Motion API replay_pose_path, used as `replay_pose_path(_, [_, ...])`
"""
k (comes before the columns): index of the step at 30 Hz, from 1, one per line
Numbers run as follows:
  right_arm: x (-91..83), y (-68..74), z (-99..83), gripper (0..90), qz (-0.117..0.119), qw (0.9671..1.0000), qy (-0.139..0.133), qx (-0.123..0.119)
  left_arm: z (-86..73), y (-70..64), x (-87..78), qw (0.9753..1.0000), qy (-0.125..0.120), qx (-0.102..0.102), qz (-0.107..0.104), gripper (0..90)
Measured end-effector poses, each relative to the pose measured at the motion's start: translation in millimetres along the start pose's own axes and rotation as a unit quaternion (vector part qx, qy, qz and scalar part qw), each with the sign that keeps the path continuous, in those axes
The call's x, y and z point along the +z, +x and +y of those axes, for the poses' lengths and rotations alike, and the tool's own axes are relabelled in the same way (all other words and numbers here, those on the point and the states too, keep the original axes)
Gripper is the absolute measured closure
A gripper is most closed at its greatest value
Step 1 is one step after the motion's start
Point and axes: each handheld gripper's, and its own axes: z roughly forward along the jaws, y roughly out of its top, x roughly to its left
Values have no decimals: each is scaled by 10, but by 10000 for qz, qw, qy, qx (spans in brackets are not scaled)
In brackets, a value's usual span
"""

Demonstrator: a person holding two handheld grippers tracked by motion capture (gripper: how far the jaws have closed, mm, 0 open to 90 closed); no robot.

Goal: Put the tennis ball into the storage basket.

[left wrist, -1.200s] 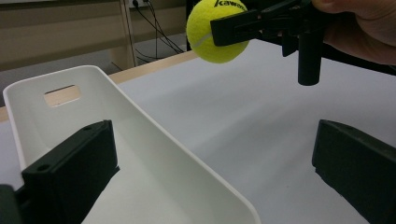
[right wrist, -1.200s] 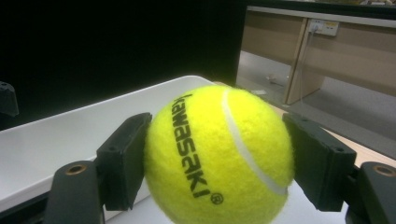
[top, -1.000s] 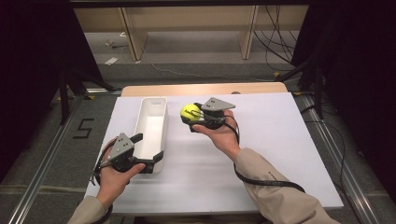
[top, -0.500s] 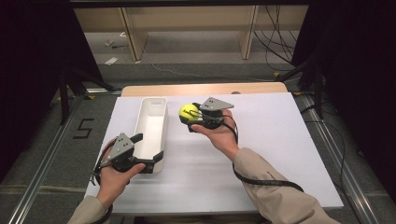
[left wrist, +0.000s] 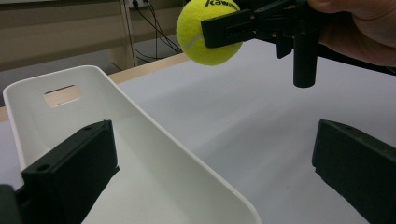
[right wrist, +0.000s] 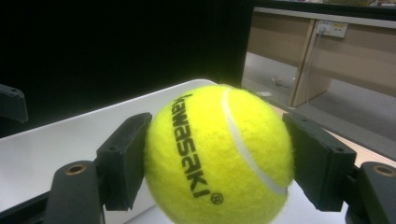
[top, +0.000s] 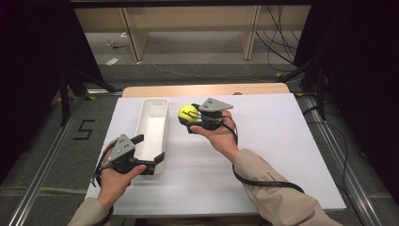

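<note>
White bench (top: 282, 141) carries a white bin (top: 151, 129). Right tongs (top: 190, 118) clamp the tennis ball (top: 187, 113) just right of it. Left tongs (top: 147, 153) open, straddling the bin's near wall.

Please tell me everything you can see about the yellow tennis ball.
The ball is bright yellow and fuzzy like felt, with a white curved seam and black lettering "Kawasaki". It looks whole and round. The right gripper clamps it between its black jaws, one on each side, and holds it in the air above the white table, just right of the white bin. Nothing else touches it.
</note>
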Motion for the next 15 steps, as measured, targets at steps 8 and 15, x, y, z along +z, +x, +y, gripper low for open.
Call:
replay_pose_path(8, [31,27,3,277,42,10000,9,-9,1,0,-3,10000,-6,-3,-1,0])
replay_pose_path(15, [61,56,5,277,84,10000,19,-21,1,0,-3,10000,-8,-2,-3,0])
